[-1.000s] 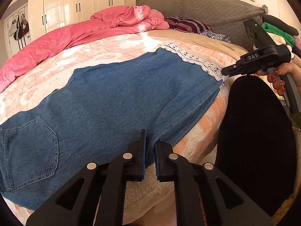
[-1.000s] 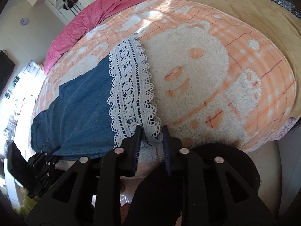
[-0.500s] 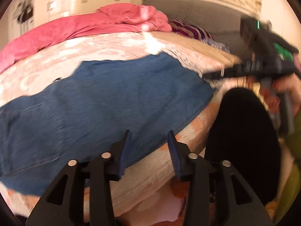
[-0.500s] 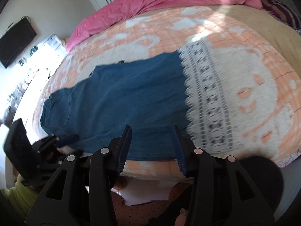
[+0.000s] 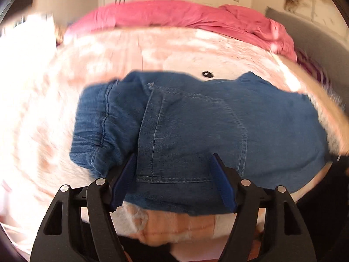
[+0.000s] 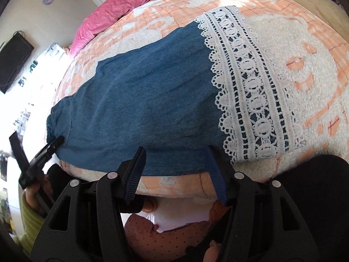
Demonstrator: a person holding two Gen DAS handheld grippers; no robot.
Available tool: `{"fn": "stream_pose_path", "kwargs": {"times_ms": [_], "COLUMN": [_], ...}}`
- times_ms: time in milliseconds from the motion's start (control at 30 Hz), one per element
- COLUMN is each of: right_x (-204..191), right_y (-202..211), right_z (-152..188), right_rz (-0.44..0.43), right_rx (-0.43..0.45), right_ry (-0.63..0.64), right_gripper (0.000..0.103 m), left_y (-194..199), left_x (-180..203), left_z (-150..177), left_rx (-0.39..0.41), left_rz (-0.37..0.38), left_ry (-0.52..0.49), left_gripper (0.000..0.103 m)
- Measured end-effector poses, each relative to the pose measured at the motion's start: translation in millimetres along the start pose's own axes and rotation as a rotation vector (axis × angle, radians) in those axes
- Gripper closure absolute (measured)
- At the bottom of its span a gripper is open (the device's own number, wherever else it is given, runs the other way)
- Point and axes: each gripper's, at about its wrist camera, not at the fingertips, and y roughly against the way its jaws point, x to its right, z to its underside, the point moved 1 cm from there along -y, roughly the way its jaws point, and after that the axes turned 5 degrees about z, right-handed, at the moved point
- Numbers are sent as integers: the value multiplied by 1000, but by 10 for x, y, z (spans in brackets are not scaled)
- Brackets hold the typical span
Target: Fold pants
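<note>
My left gripper's (image 5: 172, 180) blue-padded fingers (image 5: 123, 183) are spreading apart over the pocket end of the one pair of blue denim pants with white lace hems (image 5: 196, 131), low in the frame; the cloth lies under them, not pinched. My right gripper (image 6: 175, 172) is also opening, its fingers (image 6: 135, 172) straddling the near edge of the pants (image 6: 141, 100) at lower centre, gripping nothing I can see. I judge both sit along that near edge to take it for the next fold. The pants lie flat, already doubled lengthwise, on the peach-and-white fleece blanket (image 6: 316, 69) covering the bed. One pink duvet (image 5: 185, 15) bunches along the top. In the right view, the left gripper (image 6: 47, 147) shows at lower left.
</note>
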Motion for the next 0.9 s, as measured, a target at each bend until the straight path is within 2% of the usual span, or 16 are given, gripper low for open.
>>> {"fn": "stream_pose_path", "kwargs": {"times_ms": [67,167,267,367,433,500,667,833,900], "right_x": [-29,-17,11,101,186,262,557,800,852], "right_y": [16,73,257,454,525,530,359,-3,-150], "right_z": [9,12,-49,-219,-395,-568,-1146,-1549,-1643], "right_rz": [-6,-21,-50,-30,2,31,36,14,-8], "right_rx": [4,8,76,162,200,216,205,133,96], "right_ry": [21,20,20,16,15,9,-57,-106,-113], "right_gripper": [42,42,42,36,34,34,34,34,34], "left_y": [15,46,274,464,542,518,274,-87,-309], "left_x": [50,155,155,293,417,517,786,904,921], "left_z": [-7,11,17,-58,-137,-263,-653,-988,-1120], "left_rx": [18,26,61,100,125,131,103,44,7], "left_rz": [-17,-13,76,114,130,176,199,265,266], "left_ry": [-13,-37,-23,-54,-86,-101,-146,-136,-131], "left_gripper": [34,31,31,31,29,27,27,27,27]}}
